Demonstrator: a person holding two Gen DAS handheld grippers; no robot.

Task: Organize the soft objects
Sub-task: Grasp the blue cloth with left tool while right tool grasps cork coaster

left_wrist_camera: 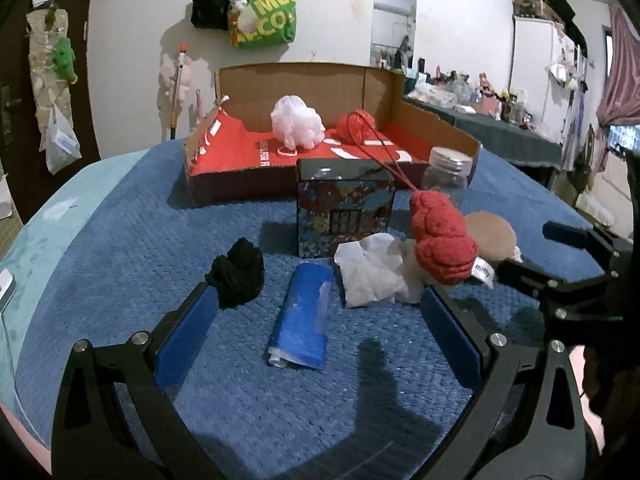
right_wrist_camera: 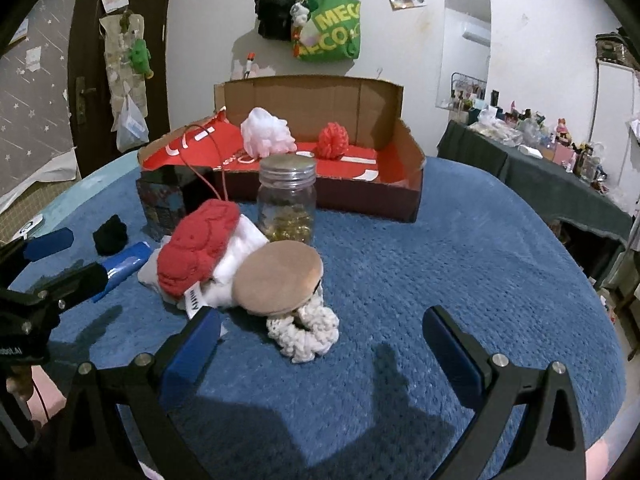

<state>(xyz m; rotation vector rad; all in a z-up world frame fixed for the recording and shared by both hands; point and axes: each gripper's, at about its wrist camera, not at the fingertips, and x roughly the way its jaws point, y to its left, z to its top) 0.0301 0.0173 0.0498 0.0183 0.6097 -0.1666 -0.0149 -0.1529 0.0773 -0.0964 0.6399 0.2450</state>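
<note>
Cream scrunchie (right_wrist_camera: 306,330) half hidden under tan disc (right_wrist_camera: 278,282).

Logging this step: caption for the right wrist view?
Open right tongs hover over scrunchie before jar and box.

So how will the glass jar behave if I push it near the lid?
The jar stands upright on soft blue cloth, so it may tip. Only its bottom holds gold pieces, so probably light. Once down, its round body would likely roll.

Blanket (right_wrist_camera: 400,272): blue nubby cloth | box (right_wrist_camera: 304,92): matt cardboard | jar (right_wrist_camera: 286,204): clear glossy, metal lid | scrunchie (right_wrist_camera: 308,334): cream crochet
</note>
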